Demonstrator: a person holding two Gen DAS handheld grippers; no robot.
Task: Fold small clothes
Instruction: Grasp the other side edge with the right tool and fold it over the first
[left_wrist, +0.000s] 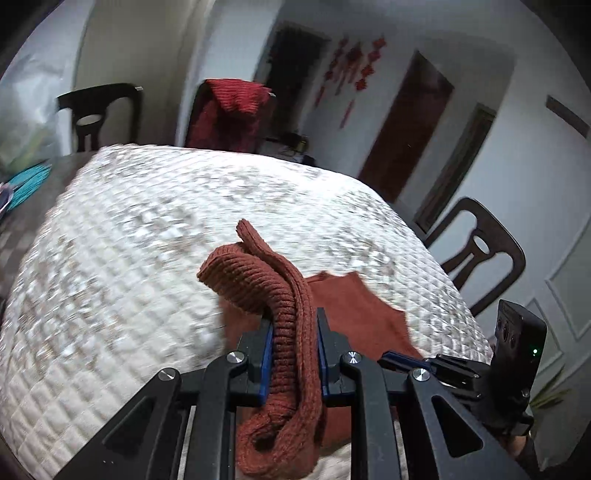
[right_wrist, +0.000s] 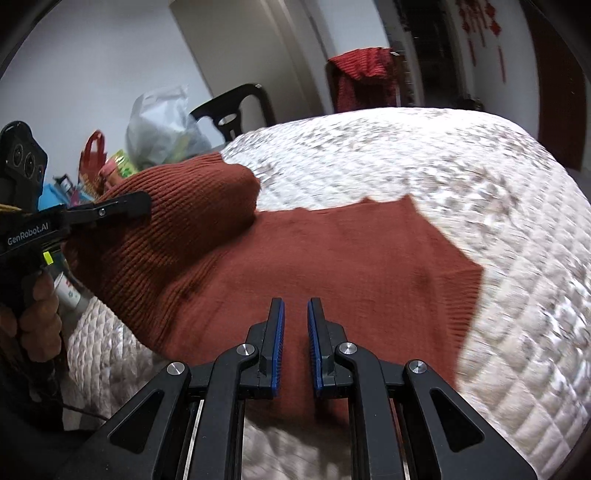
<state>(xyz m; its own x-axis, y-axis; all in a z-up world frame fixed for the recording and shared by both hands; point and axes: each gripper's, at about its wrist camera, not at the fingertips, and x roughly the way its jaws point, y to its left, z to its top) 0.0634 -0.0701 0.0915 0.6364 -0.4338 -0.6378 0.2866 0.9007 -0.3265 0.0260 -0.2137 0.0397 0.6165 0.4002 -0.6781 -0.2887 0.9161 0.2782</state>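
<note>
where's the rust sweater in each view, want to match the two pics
Left wrist view: rust sweater at lower centre, a ribbed fold pinched in the left gripper, the rest flat to the right.
Right wrist view: rust sweater fills the centre, its left part lifted by the left gripper.
Shared landmark: the red cloth on a chair beyond the white quilt.

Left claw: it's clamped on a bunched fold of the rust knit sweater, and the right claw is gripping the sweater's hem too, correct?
Only partly. The left claw is clamped on a bunched fold of the rust knit sweater. The right claw grips nothing: the right wrist view shows a clear gap between its blue pads, with the sweater lying beyond and below them.
</note>
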